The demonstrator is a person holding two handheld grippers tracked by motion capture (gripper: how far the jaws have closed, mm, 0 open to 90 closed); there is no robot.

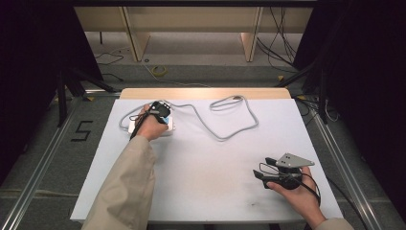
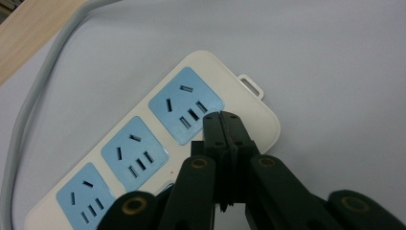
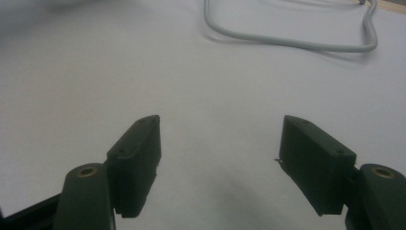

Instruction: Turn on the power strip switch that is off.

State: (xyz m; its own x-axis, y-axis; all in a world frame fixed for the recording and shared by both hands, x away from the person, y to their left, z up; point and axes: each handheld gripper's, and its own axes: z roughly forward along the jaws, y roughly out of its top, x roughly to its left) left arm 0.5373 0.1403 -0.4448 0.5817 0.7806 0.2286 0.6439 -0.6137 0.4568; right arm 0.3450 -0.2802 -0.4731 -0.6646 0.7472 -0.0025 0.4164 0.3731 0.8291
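The left gripper [image 2: 221, 116], jaws together, presses on the power strip [image 2: 143, 143] at the table's [image 1: 201, 191] far left. The right gripper [image 3: 220, 158] waits, jaws apart and empty. Next, probably fetching the cord [image 1: 230, 136].

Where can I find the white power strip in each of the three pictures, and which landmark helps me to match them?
High view: the power strip lies at the left far part of the table, mostly under the left hand-held gripper.
Left gripper view: it runs from lower left to centre right, with blue sockets, under the shut jaws.
Right gripper view: I cannot find it there.
Shared landmark: the grey cable.
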